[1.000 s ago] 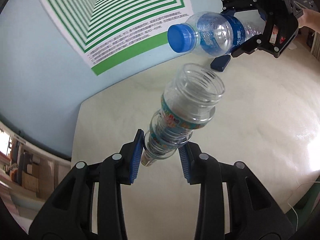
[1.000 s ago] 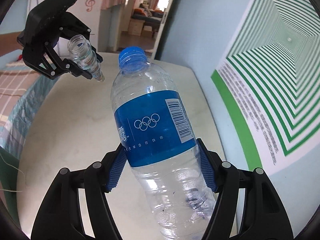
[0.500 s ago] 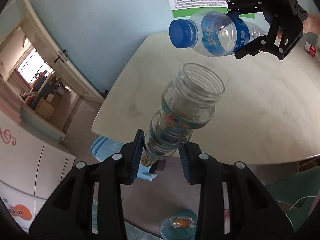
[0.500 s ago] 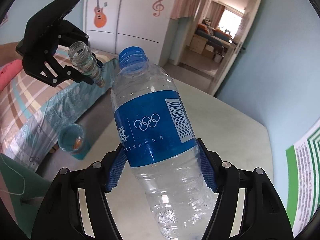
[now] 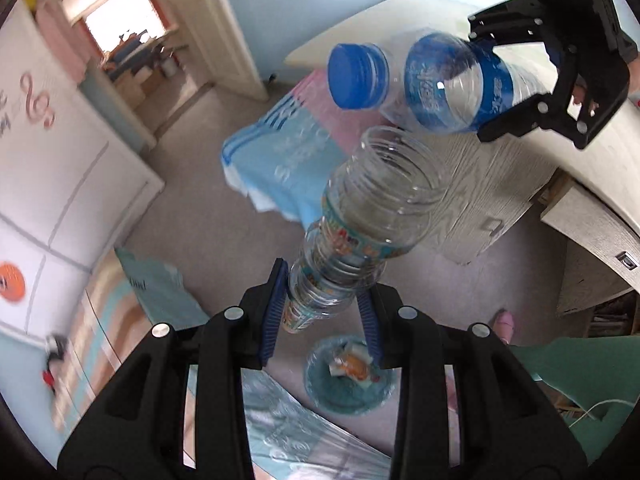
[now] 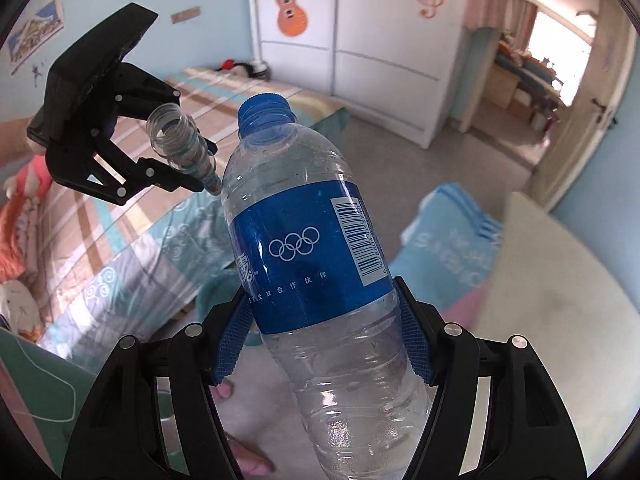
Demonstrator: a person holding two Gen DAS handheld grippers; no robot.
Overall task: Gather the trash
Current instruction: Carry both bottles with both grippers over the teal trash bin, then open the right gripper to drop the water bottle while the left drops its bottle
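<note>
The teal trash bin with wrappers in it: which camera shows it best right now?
The left wrist view. The round teal trash bin sits on the floor directly below the small capless clear bottle, its opening and the wrappers inside visible. In the right wrist view I cannot make it out; the blue-labelled water bottle fills the middle.

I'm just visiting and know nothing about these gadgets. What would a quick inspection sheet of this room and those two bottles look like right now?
Surface: pale table at the right edge, bare where seen.
Job's things: blue-capped water bottle with blue label; small uncapped clear bottle; teal trash bin on the floor, wrappers inside.
Clutter: blue and pink cloth draped on something by the table.
Grippers: left gripper shut on the small bottle; right gripper shut on the water bottle.
Cables: thin white cord at the lower right.
Surroundings: striped bed, white wardrobe with guitar sticker, open doorway.
</note>
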